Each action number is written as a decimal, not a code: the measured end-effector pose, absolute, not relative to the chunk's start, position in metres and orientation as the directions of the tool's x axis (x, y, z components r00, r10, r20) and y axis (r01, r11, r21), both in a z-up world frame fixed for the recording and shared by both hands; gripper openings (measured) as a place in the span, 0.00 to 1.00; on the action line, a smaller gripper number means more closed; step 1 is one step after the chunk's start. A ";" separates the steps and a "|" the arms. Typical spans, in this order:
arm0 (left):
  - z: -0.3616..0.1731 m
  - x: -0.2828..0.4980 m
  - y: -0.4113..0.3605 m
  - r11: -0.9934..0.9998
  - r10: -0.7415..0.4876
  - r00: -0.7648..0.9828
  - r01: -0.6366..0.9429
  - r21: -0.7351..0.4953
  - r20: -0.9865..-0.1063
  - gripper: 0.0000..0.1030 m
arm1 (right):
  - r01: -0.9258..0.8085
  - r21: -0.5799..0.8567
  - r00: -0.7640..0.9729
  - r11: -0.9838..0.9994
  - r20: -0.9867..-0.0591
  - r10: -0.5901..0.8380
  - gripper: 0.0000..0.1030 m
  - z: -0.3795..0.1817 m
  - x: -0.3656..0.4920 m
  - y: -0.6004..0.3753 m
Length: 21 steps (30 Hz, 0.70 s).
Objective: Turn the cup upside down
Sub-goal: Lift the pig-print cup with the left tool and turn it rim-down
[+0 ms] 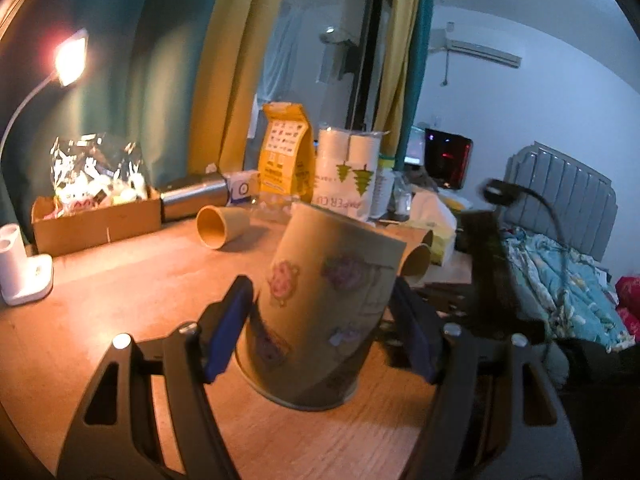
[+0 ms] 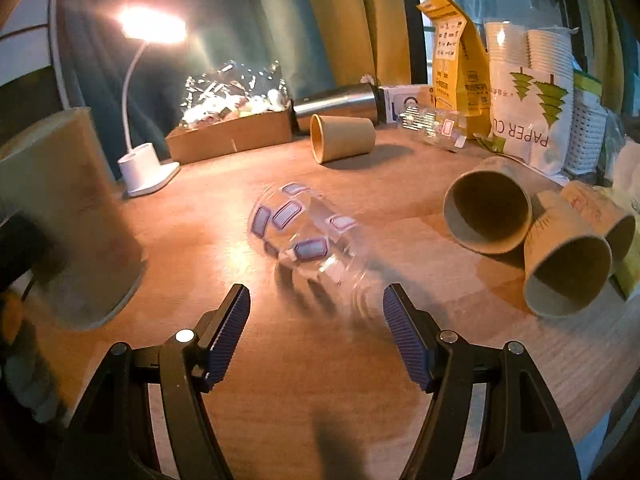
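Note:
A tan paper cup with cartoon stickers (image 1: 320, 312) is upside down, rim toward the wooden table (image 1: 120, 300), slightly tilted, between the blue pads of my left gripper (image 1: 324, 332). The pads stand at its sides; contact is not clear. The same cup shows at the far left of the right wrist view (image 2: 68, 216). My right gripper (image 2: 316, 320) is open and empty, just short of a clear plastic cup with purple labels (image 2: 304, 236) that lies on its side, blurred.
Tan cups lie on their sides: one at the back (image 2: 342, 138), several at the right (image 2: 490, 210). A cardboard box (image 2: 232, 136), steel flask (image 2: 336, 100), yellow bag (image 2: 456, 60), paper-cup pack (image 2: 528, 92) and lit desk lamp (image 2: 144, 168) line the back edge. A bed (image 1: 560, 264) is right.

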<state>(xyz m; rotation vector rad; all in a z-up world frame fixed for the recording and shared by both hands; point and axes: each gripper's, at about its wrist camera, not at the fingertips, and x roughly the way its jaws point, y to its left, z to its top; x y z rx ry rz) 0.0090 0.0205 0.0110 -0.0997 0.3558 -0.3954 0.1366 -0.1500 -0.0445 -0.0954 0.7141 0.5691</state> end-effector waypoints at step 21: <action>0.007 0.000 0.006 0.885 -0.456 0.853 0.404 -0.232 -0.255 0.69 | -0.623 0.227 0.662 0.749 -0.359 0.659 0.81 0.065 0.053 -0.180</action>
